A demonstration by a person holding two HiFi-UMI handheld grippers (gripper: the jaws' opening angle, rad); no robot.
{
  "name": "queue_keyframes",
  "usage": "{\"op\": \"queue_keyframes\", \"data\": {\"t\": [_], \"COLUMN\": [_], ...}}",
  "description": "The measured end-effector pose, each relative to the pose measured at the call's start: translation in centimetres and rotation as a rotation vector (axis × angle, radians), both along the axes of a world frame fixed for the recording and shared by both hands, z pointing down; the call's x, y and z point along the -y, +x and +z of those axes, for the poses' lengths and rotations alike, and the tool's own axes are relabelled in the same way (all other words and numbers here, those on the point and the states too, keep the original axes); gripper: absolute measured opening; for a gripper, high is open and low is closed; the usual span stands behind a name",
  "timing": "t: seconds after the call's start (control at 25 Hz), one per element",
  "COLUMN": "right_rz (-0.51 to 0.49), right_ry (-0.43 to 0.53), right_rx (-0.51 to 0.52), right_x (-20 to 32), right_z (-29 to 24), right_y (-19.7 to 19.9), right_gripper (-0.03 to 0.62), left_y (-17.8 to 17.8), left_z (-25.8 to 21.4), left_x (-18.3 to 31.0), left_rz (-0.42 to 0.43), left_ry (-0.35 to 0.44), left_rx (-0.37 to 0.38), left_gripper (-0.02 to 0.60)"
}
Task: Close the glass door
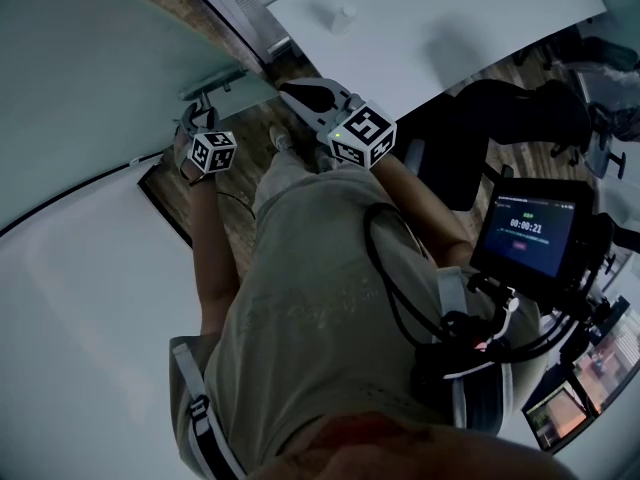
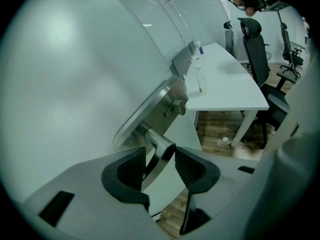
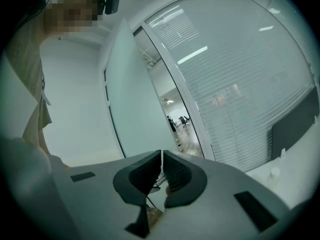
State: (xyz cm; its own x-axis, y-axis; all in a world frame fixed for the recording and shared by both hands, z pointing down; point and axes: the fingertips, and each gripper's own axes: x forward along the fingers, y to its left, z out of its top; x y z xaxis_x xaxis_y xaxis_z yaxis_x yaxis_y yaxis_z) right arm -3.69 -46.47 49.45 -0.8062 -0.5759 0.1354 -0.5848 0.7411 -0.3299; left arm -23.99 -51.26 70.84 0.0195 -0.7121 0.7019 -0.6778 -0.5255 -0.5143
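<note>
Close in, the left gripper (image 2: 160, 156) has its jaws on each side of the metal handle (image 2: 159, 145), and they look to be pinching it. The handle sticks out from a metal plate on the glass door (image 2: 70, 74), a big milky pane that fills the left of that view.

The right gripper (image 3: 161, 156) is not helping. Its jaws are pressed together with nothing between them, and it just points out toward the doorway.

A bit farther, the door's edge stands well apart from the white frame (image 3: 201, 134), so the door is open. Through the gap I can see a bright room far away. To the right of the gap is a glass wall with blinds (image 3: 240, 94). Far off past the handle stand a white surface (image 2: 225, 84) and a black chair (image 2: 252, 39).

So I think the grab is done. Swinging the door over to the frame is what is left.
</note>
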Motion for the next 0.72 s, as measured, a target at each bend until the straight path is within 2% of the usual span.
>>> {"op": "queue_keyframes", "data": {"t": [0.12, 0.32, 0.44, 0.64, 0.72], "right_rz": [-0.005, -0.002, -0.002, 0.013, 0.015], "right_ry": [0.002, 0.013, 0.019, 0.026, 0.030], "right_rx": [0.000, 0.005, 0.000, 0.006, 0.007], "right_x": [-0.1, 1.6, 1.9, 2.6, 2.8], "right_z": [0.6, -0.4, -0.6, -1.3, -1.4], "right_y": [0.0, -2.0, -2.1, -2.1, -2.1], "right_gripper": [0.017, 0.017, 0.017, 0.017, 0.017], "left_y": [1.8, 1.9, 3.0, 4.2, 4.6], "left_z": [1.4, 1.3, 1.1, 0.0, -0.5], "left_x": [-2.1, -2.7, -3.1, -3.4, -3.1], "left_rz": [0.023, 0.067, 0.081, 0.096, 0.102], "left_ry": [-0.049, -0.135, -0.128, -0.072, -0.082], "left_rx": [0.024, 0.075, 0.105, 0.123, 0.121], "left_gripper": [0.192, 0.172, 0.167, 0.164, 0.161]}}
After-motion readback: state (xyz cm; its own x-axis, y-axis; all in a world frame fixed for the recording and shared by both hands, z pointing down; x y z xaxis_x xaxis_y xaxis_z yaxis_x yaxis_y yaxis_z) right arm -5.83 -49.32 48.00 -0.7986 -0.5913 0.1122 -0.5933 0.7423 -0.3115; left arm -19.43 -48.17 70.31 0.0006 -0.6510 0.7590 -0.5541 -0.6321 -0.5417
